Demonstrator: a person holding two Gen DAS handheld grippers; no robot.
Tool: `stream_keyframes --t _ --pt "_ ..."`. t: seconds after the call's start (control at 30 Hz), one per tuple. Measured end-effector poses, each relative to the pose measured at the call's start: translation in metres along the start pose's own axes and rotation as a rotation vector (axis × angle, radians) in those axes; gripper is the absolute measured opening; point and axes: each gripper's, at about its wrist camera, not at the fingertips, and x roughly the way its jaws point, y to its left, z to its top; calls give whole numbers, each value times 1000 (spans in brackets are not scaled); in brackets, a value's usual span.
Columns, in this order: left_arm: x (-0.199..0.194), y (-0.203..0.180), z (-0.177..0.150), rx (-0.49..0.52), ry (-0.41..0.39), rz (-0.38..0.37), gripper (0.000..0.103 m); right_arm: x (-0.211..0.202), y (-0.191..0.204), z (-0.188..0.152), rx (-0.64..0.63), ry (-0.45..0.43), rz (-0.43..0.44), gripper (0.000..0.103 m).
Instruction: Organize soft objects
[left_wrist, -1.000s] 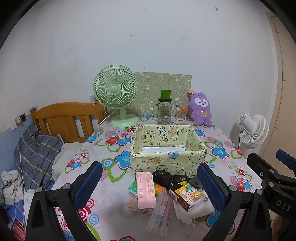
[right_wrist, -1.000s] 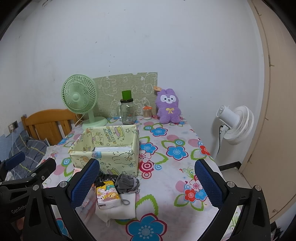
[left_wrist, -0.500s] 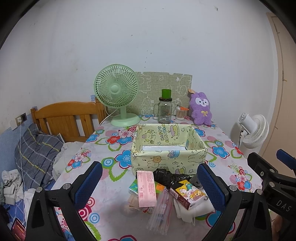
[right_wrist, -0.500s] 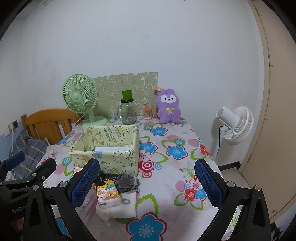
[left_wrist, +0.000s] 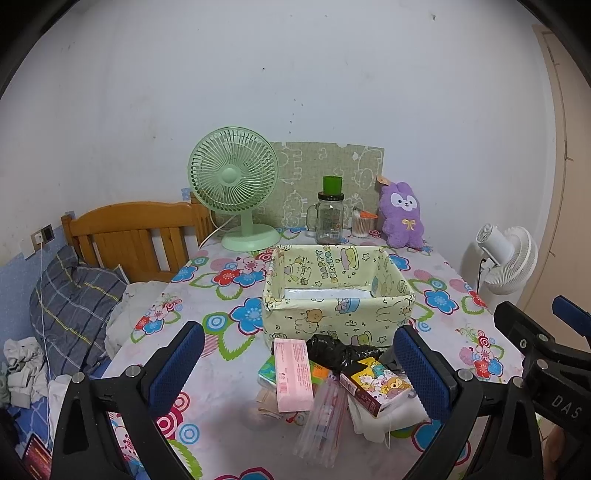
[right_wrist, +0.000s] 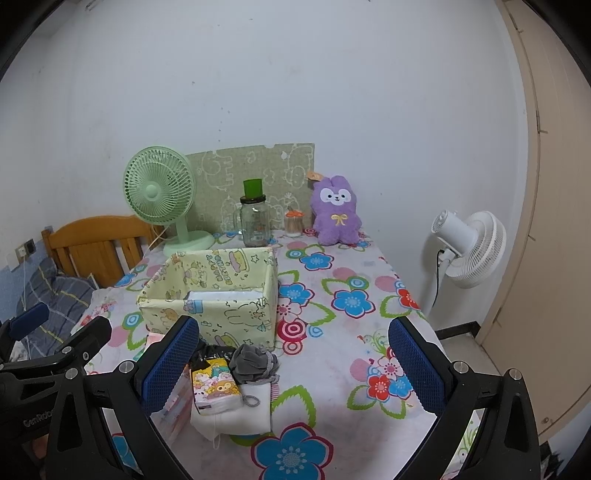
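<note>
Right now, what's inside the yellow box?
A flat white pack lies on the floor of the box against its near wall. The near wall hides the pack's front edge and whatever sits below it.

Heaped clutter (left_wrist: 325, 380) crowding box (left_wrist: 336, 321) front, bare cloth (right_wrist: 351, 332) rightward, seemingly passable

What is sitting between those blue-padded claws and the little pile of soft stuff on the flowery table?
Nothing visible. Both the left gripper and right gripper hang open above the pile, with only air before the pink tissue pack and grey cloth bundle. The yellow cartoon fabric box stands just behind.
</note>
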Motion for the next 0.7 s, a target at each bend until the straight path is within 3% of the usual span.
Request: stream_keyframes --t 0.7 --pt "18 0 2 3 32 -14 102 10 1 14 12 -3 5 103"
